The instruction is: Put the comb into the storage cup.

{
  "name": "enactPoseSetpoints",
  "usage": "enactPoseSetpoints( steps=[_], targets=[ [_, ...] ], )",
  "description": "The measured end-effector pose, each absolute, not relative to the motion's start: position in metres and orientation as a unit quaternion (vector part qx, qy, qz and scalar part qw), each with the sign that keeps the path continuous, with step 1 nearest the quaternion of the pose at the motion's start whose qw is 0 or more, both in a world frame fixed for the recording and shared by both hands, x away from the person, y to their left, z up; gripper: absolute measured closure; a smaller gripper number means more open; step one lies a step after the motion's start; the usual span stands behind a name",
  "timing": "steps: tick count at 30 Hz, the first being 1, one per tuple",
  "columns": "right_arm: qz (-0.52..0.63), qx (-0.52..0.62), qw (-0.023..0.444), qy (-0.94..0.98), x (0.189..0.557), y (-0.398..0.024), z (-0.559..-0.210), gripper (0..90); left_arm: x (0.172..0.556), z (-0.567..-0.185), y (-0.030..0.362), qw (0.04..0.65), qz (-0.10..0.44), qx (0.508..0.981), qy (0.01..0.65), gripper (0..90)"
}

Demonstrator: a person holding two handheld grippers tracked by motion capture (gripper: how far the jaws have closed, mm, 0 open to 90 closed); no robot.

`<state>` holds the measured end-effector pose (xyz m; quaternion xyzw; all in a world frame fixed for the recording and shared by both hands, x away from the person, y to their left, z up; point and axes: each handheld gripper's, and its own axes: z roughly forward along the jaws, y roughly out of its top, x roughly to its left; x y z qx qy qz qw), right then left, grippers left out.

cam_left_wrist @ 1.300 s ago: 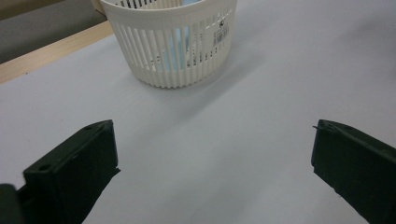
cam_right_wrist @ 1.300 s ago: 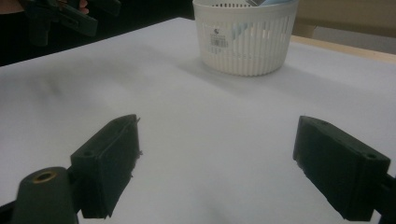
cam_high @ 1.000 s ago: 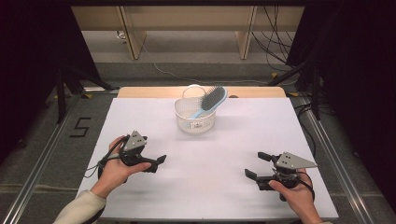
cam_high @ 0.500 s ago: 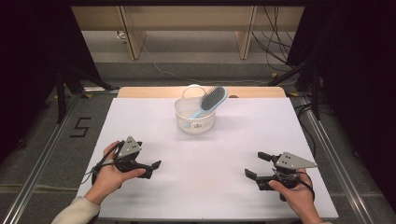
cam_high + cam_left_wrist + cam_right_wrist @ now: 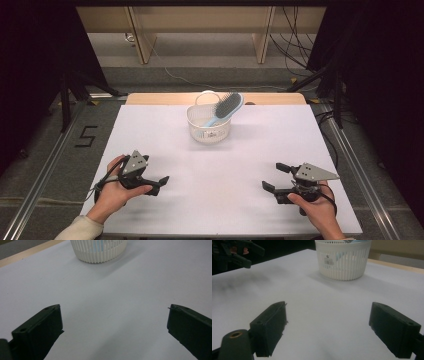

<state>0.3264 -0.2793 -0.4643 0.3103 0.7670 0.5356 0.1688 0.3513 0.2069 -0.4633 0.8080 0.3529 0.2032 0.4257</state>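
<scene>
left tongs (image 5: 161, 183) released, empty | right tongs (image 5: 272, 177) released, empty | hairbrush (image 5: 223, 108) leaning in basket (image 5: 210, 129), far side of table (image 5: 215, 195), well apart from me | risk: light basket tips if I yank the brush sideways

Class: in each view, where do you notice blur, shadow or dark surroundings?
High view: lit table, dark surroundings. Left gripper view: near jaws soft, basket casts a faint shadow. Right gripper view: the other gripper is blurred against darkness; basket sharper.
</scene>
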Motion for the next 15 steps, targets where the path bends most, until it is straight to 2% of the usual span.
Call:
enactPoseSetpoints(
  steps=[15],
  targets=[
    [0.535, 0.311, 0.168, 0.768, 0.3265, -0.2795, -0.4644, 15.5, 0.3503, -0.4659, 0.2040, 0.424, 0.205, 0.811, 0.346, 0.0]
  ],
)
